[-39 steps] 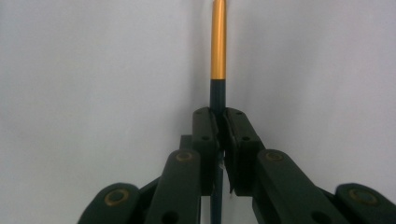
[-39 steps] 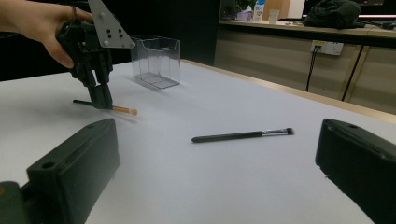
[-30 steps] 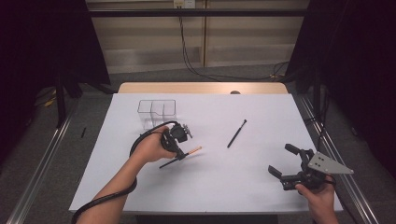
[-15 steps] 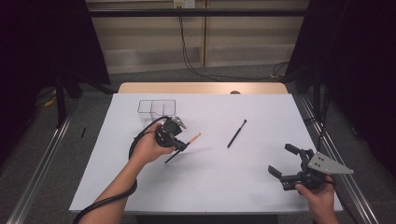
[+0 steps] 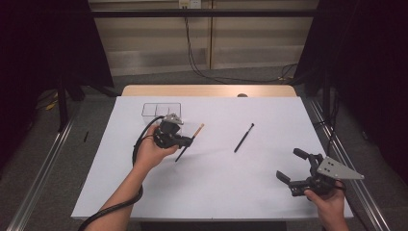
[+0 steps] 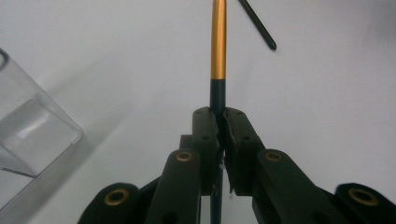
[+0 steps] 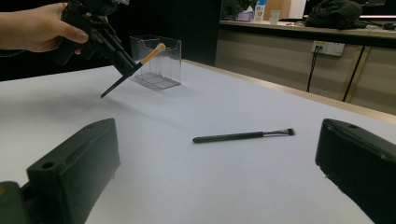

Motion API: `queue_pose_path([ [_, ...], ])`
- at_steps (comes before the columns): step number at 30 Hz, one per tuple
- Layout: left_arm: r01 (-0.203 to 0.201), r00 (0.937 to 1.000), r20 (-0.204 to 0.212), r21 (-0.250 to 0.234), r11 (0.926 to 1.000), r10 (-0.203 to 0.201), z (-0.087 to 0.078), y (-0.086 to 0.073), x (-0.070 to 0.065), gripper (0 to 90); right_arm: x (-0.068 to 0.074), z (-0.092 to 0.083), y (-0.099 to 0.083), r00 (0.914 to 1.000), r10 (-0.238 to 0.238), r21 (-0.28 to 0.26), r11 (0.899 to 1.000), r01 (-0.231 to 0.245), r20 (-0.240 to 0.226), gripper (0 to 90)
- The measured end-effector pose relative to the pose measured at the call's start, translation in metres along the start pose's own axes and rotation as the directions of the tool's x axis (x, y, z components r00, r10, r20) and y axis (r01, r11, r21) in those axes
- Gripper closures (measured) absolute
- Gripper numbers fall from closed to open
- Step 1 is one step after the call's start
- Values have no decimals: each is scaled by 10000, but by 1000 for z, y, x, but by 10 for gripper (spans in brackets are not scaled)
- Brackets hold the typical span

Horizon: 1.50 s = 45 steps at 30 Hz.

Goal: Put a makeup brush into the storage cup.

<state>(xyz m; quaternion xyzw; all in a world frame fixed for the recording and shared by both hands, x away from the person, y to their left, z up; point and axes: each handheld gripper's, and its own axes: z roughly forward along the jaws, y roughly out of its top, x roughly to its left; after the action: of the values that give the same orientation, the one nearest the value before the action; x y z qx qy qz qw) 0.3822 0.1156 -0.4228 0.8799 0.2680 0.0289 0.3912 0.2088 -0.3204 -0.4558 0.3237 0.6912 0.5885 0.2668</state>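
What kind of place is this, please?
Probably a lab or recording workspace, not a home: a white-covered table stands between black curtains, with metal floor rails alongside and cables running from a wall socket. A cluttered counter stands behind.

brush in our left tongs (image 5: 188, 142): we see a gold upper handle, dark teal-black below
brush lying on table (image 5: 243, 138): plain black
table (image 5: 216, 192): plain white
box (image 5: 161, 109): clear
our tongs (image 5: 294, 167): black
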Motion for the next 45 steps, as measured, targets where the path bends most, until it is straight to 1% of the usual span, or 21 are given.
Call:
queue_pose_path([
  [4,160,9999,15,-601,9981,-159,-4,-1,1,836,0,0,0,10000,-6,5,10000,6,5,0],
  [7,173,9997,-166,-1005,9948,-190,-6,-2,1,837,0,0,0,10000,-11,19,10000,11,-4,0],
  [8,186,9995,-246,-1290,9915,-219,-7,-2,2,837,0,0,0,10000,-18,28,10000,18,8,0],
  [10,230,9992,-281,-1642,9862,-280,-10,-3,2,836,0,1,0,10000,-37,34,10000,37,-9,0],
  [11,257,9988,-368,-1732,9846,-325,-11,-3,2,836,0,1,0,10000,-37,32,10000,37,-7,0],
  [13,322,9989,-262,-1918,9809,-379,-12,-3,3,836,0,0,0,10000,-30,29,10000,30,-1,0],
  [16,235,9987,-395,-2209,9750,-330,-15,-2,2,836,0,0,0,10000,-33,29,10000,33,-14,0],
  [17,254,9983,-451,-2347,9717,-370,-16,-2,2,836,0,1,0,10000,-36,34,10000,36,-21,0],
  [22,576,9968,-366,-2915,9548,-713,-19,-2,3,836,0,1,0,10000,-42,29,10000,42,-30,0],
  [25,592,9951,-567,-3194,9458,-815,-22,-2,5,836,0,1,0,10000,-44,32,10000,44,-17,0],
  [28,764,9927,-587,-3686,9264,-1052,-24,-4,8,836,0,0,0,10000,-44,19,10000,44,-25,0],
  [29,770,9921,-623,-3795,9220,-1085,-25,-4,9,836,0,0,0,10000,-48,18,10000,48,-11,0],
  [31,794,9907,-688,-4081,9095,-1173,-27,-6,10,836,0,0,0,10000,-70,23,10000,70,-6,0],
  [32,855,9897,-683,-4236,9018,-1259,-28,-7,11,836,0,0,0,10000,-73,24,10000,73,-6,0],
  [33,799,9889,-791,-4303,8992,-1257,-29,-7,12,836,0,0,0,10000,-70,28,10000,70,-9,0],
  [34,785,9883,-828,-4420,8936,-1278,-30,-7,11,836,0,0,0,10000,-72,17,10000,72,-17,0],
  [37,779,9875,-860,-4634,8827,-1323,-33,-6,11,836,0,0,0,10000,-75,17,10000,75,-26,0],
  [40,799,9856,-904,-4950,8652,-1427,-35,-5,11,836,0,0,0,10000,-81,16,10000,82,-36,0],
  [41,764,9853,-943,-5007,8622,-1421,-36,-5,12,836,0,0,0,10000,-79,13,10000,79,-42,0],
  [43,957,9838,-806,-5203,8486,-1604,-36,-4,12,836,0,0,0,10000,-82,7,10000,82,-38,0],
  [45,1008,9822,-818,-5310,8414,-1693,-37,-4,13,836,0,0,0,10000,-80,12,10000,80,-42,0],
])
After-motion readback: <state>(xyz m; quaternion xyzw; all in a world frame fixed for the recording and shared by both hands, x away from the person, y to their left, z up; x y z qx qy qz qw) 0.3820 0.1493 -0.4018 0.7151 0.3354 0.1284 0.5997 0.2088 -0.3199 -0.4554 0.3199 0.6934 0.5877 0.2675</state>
